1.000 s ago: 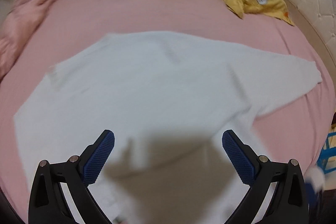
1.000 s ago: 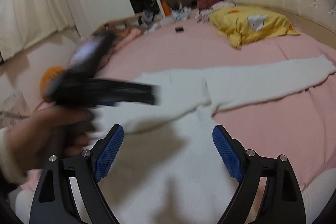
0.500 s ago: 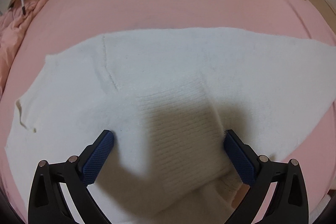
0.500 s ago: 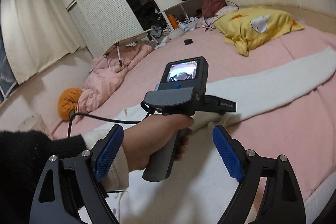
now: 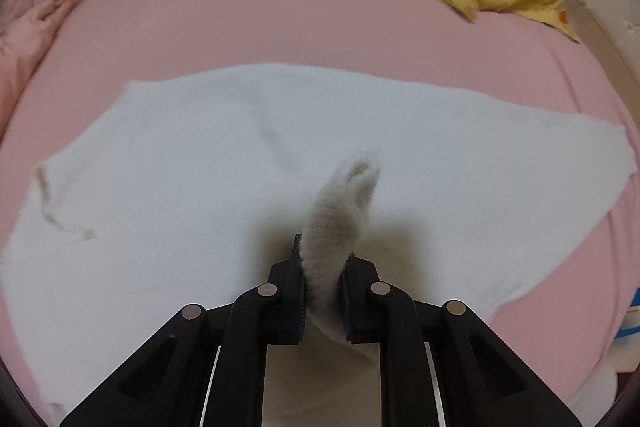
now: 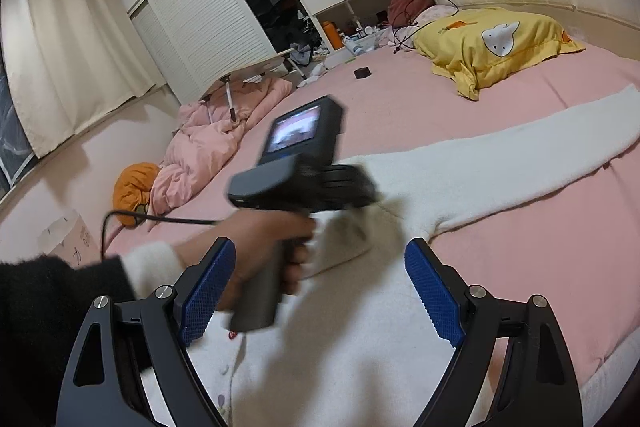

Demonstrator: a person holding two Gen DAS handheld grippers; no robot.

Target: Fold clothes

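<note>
The left gripper [image 5: 322, 291] is pinching a raised fold of the white sweater [image 5: 200, 163], which is lying spread on the pink bed [image 5: 280, 7] below the yellow pillow [image 6: 492, 43]. The right gripper [image 6: 316, 291] is hanging with jaws spread wide. Carrying that fold low and evenly would likely be keeping the knit from bunching.

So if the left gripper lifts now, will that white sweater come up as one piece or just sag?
Probably sag: the white sweater is soft knit, and the pinched fold in the left gripper already droops. Likely light, though its long sleeve may drag across the pink bedsheet.
</note>
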